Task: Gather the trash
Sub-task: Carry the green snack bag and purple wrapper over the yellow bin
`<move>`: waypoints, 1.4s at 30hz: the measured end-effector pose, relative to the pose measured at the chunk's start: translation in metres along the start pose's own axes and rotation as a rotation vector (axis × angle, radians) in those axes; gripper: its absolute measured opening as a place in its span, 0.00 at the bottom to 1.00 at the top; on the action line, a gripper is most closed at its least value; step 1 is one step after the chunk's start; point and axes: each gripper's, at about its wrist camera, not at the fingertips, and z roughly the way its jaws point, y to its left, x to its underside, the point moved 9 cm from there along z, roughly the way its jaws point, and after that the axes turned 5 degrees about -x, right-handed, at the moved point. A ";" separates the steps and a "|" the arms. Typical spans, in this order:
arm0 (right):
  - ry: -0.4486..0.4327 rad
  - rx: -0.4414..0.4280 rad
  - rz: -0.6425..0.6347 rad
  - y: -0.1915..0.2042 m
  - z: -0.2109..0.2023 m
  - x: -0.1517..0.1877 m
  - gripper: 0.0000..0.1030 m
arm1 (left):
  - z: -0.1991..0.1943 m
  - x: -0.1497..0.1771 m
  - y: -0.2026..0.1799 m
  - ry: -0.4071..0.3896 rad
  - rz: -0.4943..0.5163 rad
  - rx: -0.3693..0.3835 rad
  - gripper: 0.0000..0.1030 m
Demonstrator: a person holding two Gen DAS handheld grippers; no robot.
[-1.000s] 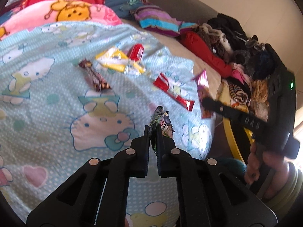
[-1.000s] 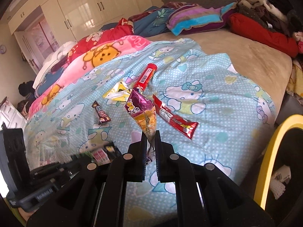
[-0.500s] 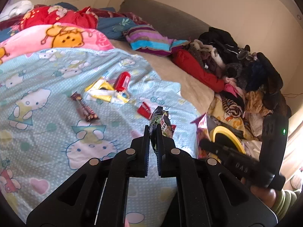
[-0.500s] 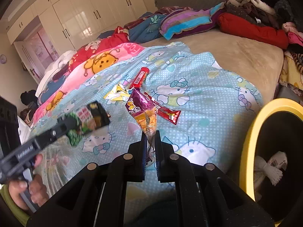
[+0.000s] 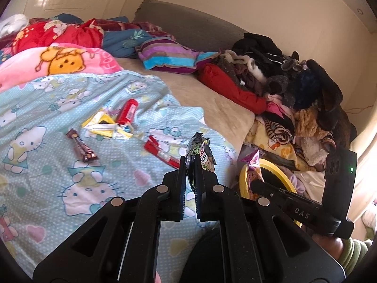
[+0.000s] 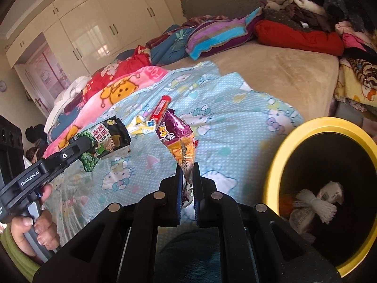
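My left gripper is shut on a green and black snack packet, held above the bed's near edge; the packet also shows in the right wrist view. My right gripper is shut on a purple and orange wrapper, also seen in the left wrist view, just left of the yellow-rimmed bin. On the Hello Kitty blanket lie a brown bar wrapper, a yellow wrapper, a red tube and a red wrapper.
The bin holds white trash and stands at the bed's right side. A heap of clothes lies at the right of the bed, pillows and folded blankets at the back. White wardrobes stand behind.
Both grippers have pulled back from the blanket toward the bed's edge with their wrappers held. The bin now fills more of the right wrist view.
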 end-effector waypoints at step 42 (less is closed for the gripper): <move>-0.096 0.181 0.173 -0.150 -0.084 -0.009 0.08 | 0.026 0.025 -0.133 0.063 0.194 0.158 0.03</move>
